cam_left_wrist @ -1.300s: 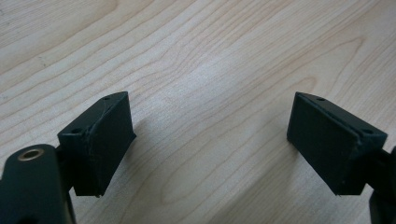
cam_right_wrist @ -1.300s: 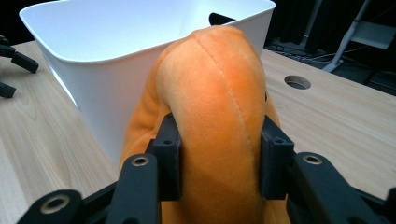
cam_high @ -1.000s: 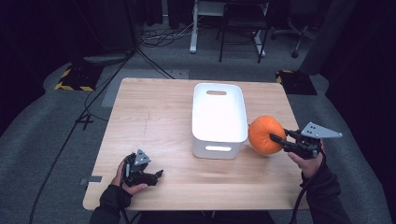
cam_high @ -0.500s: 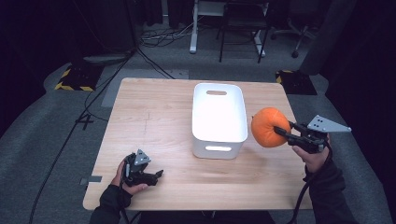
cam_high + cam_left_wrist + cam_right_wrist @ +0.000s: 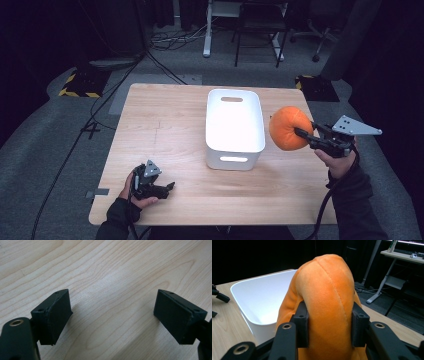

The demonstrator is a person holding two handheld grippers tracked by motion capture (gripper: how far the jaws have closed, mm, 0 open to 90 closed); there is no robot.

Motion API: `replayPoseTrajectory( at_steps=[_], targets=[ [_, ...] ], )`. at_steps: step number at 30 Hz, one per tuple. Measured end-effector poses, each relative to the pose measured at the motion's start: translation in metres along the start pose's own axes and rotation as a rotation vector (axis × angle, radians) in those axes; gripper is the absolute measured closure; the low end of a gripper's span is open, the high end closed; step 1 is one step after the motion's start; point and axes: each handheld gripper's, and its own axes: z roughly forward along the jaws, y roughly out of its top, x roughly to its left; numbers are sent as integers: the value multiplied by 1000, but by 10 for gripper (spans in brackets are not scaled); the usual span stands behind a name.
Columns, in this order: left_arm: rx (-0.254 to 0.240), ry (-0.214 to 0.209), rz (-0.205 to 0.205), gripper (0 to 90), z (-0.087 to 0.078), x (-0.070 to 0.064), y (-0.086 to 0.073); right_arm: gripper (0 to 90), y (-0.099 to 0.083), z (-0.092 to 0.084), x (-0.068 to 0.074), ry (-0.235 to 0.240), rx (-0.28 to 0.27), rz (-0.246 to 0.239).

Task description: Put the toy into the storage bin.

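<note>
At frame centre of my high view sits the wooden table [image 5: 165, 125], bearing a white bin [image 5: 234, 127] with nothing visible inside. Right of it, off the tabletop, my right gripper [image 5: 300, 133] pinches the orange plush pumpkin [image 5: 287, 127]. Lower left, my left gripper [image 5: 169, 187] rests wide apart, holding nothing.

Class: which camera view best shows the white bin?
The high view: the whole white bin shows from above, empty, handle cutouts visible. The right gripper view shows one corner behind the orange plush pumpkin. The left gripper view shows tabletop.
</note>
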Motion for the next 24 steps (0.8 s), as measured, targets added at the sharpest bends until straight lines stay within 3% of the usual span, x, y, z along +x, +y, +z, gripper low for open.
replayPoseTrajectory(
  at_steps=[24],
  targets=[
    [0,0,1,148,0,0,0,593,37,3,11,29,-53,-51]
  ],
)
